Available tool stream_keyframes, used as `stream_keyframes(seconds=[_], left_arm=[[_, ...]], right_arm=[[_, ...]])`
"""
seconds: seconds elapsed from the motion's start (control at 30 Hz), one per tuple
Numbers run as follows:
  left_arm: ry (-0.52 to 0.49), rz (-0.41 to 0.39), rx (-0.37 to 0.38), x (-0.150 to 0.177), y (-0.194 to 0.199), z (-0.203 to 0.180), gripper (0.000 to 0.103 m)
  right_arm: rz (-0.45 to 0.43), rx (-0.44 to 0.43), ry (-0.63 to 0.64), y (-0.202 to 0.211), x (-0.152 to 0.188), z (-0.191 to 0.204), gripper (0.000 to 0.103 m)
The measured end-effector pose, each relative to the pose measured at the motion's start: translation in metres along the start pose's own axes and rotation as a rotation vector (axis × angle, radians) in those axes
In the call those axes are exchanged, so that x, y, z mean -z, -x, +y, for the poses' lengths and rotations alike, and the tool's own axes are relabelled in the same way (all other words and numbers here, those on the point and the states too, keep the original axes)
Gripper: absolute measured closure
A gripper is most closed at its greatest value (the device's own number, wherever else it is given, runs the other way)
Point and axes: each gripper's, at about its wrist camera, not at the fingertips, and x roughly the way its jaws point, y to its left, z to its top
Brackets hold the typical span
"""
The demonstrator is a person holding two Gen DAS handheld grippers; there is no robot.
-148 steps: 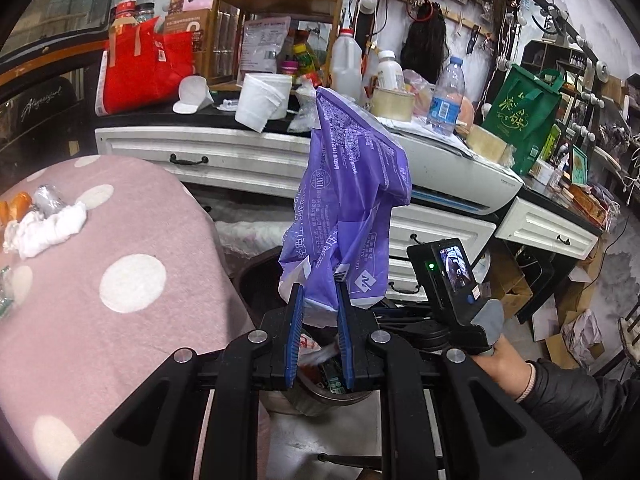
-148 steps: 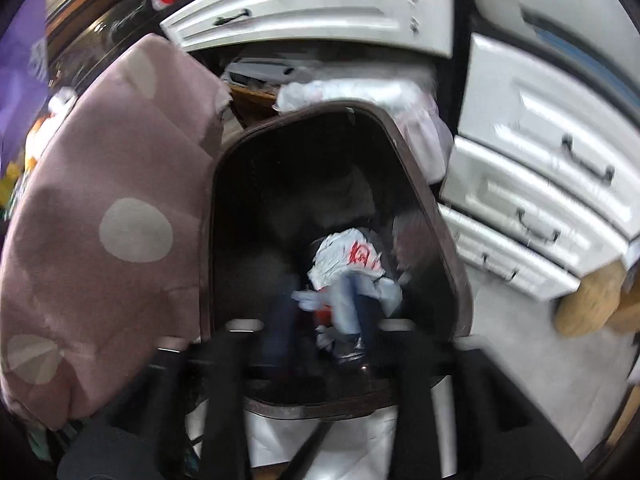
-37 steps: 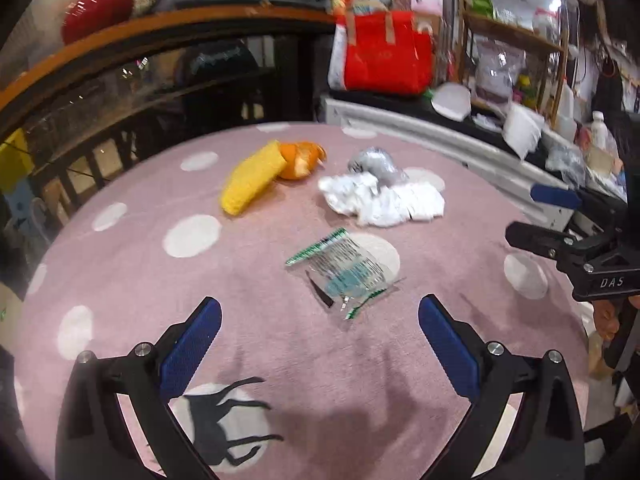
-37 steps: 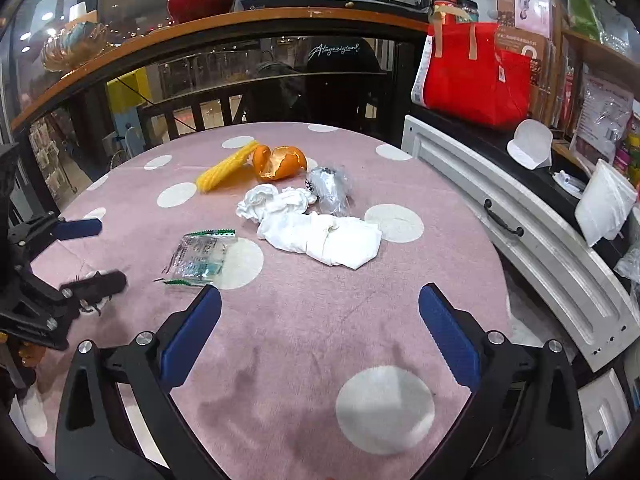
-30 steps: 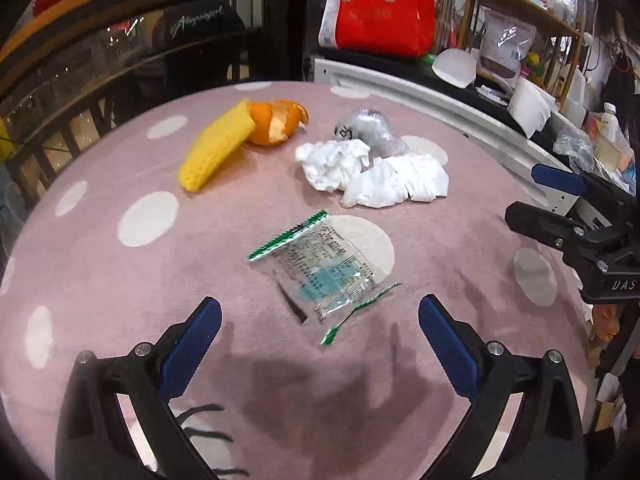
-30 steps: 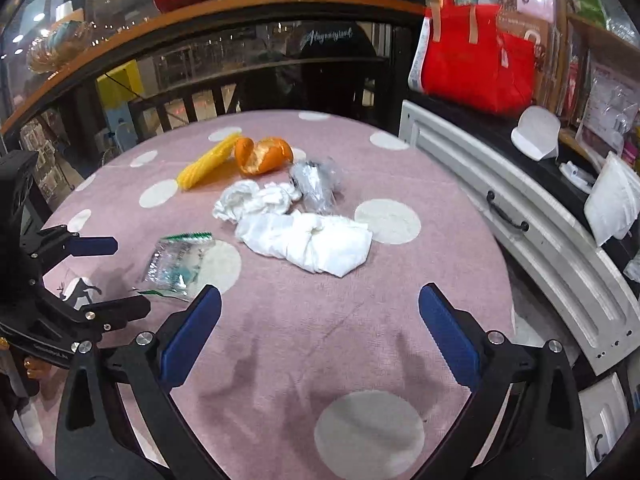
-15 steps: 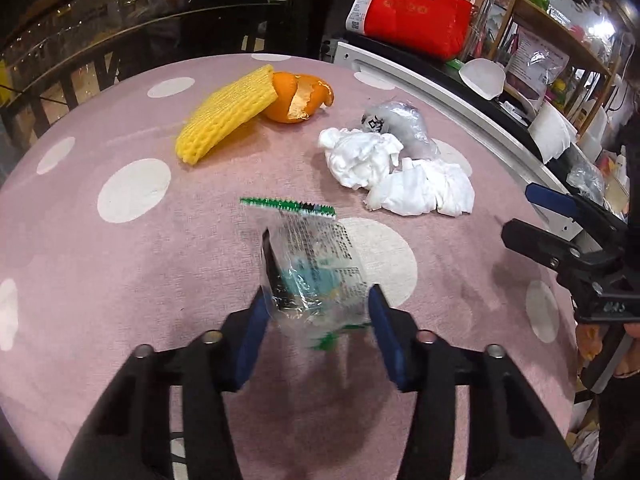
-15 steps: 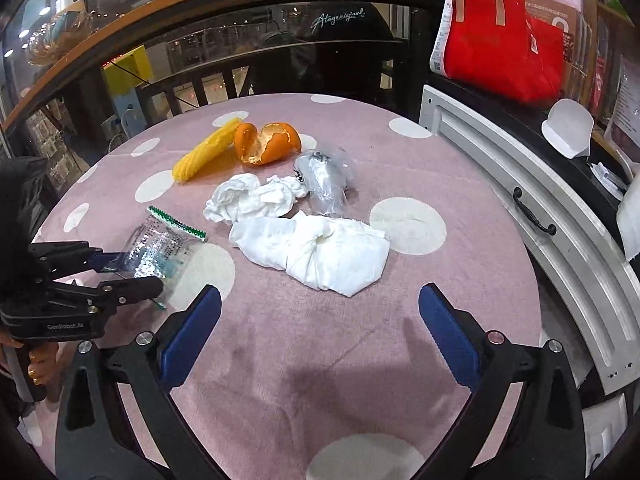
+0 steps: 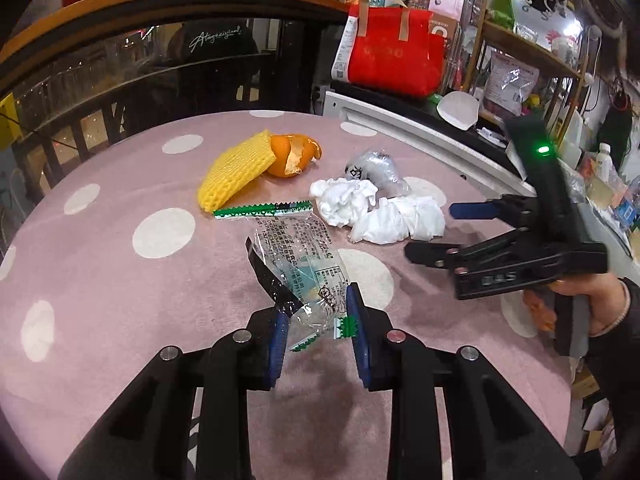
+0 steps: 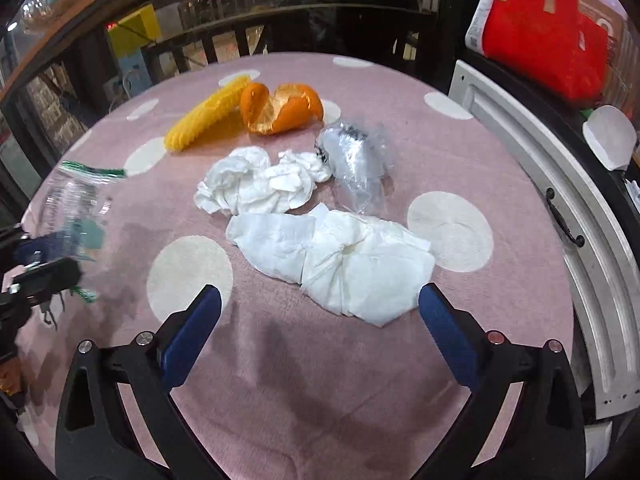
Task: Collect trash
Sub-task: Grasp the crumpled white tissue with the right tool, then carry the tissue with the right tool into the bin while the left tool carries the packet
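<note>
Left wrist view. Left hand-held gripper point(image 9: 318, 330): 1, angled down over the near middle of the counter point(image 9: 120, 300), a round top in pink cloth with white dots. Its jaws had just been closing and were narrow, blue pads pressed on the lower end of a clear plastic wrapper point(image 9: 298, 264) with green serrated ends; the wrapper stood up from the jaws, tilted left, its top edge near the yellow foam net. Right hand-held gripper point(image 9: 440, 230): 1, entering from the right, held by a person's hand point(image 9: 588, 300) in a dark sleeve, fingers spread wide and aimed left at the tissues.

Trash on the counter, far half: yellow foam net point(image 9: 236, 174), 1; orange peel point(image 9: 294, 154), 1, touching the net; crumpled white tissues point(image 9: 380, 210), 2 wads, side by side; crumpled clear film point(image 9: 376, 170), 1, just behind the tissues. Beyond the counter: red bag point(image 9: 394, 60), 1.

Right wrist view. Right hand-held gripper point(image 10: 320, 322) hovered wide open, nothing between its pads, the nearer tissue wad point(image 10: 348, 256) just beyond it. Farther wad point(image 10: 260, 184), clear film point(image 10: 356, 160), orange peel point(image 10: 280, 108) and foam net point(image 10: 208, 116) lay behind. At far left, blurred, the left hand-held gripper point(image 10: 44, 264) held the wrapper point(image 10: 76, 204).
</note>
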Motion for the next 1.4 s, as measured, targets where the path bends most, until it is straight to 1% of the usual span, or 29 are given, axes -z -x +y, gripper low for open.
stream_keyframes(seconds=[0.07,0.1,0.13,0.17,0.2,0.23,0.27,0.33,0.37,0.43,0.47,0.73,1.0,1.17,1.4], left_arm=[[0.007,-0.003,-0.004,0.001,0.002,0.002,0.075],[0.016,-0.008,-0.010,0.002,0.003,0.004,0.075],[0.023,-0.008,-0.012,0.002,0.003,0.005,0.075],[0.030,-0.005,-0.010,0.004,0.003,0.007,0.075],[0.038,0.003,-0.008,0.004,0.002,0.009,0.075],[0.040,0.008,-0.009,0.006,0.002,0.009,0.075],[0.040,0.010,-0.011,0.007,0.001,0.010,0.075],[0.037,0.011,-0.014,0.010,0.002,0.009,0.075],[0.032,0.010,-0.016,0.011,0.002,0.007,0.075],[0.021,0.003,-0.026,0.013,0.005,0.003,0.075],[0.019,0.000,-0.027,0.014,0.007,0.000,0.075],[-0.007,-0.034,-0.026,0.024,0.027,-0.020,0.075],[-0.013,-0.049,-0.008,0.041,0.044,-0.046,0.075],[-0.014,-0.052,0.017,0.050,0.052,-0.063,0.075],[-0.045,-0.059,0.044,0.060,0.058,-0.091,0.075]], right_arm=[[0.008,0.009,0.012,-0.005,-0.002,0.001,0.006],[0.018,0.022,0.014,-0.009,-0.003,0.001,0.008],[0.025,0.031,0.012,-0.011,-0.003,0.000,0.018],[0.029,0.036,0.006,-0.012,-0.004,0.000,0.031],[0.015,0.057,0.004,-0.010,-0.003,-0.001,0.038],[0.007,0.061,0.003,-0.008,-0.002,-0.002,0.059],[0.004,0.059,0.006,-0.005,-0.001,-0.002,0.071],[-0.014,0.050,0.008,0.002,0.001,-0.002,0.081],[-0.026,0.062,0.012,0.006,0.003,-0.002,0.084],[-0.048,0.074,0.019,0.014,0.007,-0.001,0.087],[-0.068,0.066,0.019,0.021,0.012,0.000,0.087],[-0.147,0.033,-0.016,0.069,0.043,0.007,0.088],[-0.219,0.007,-0.046,0.121,0.088,0.011,0.088],[-0.252,0.024,-0.062,0.146,0.116,0.008,0.088],[-0.270,0.046,-0.101,0.169,0.156,0.000,0.088]])
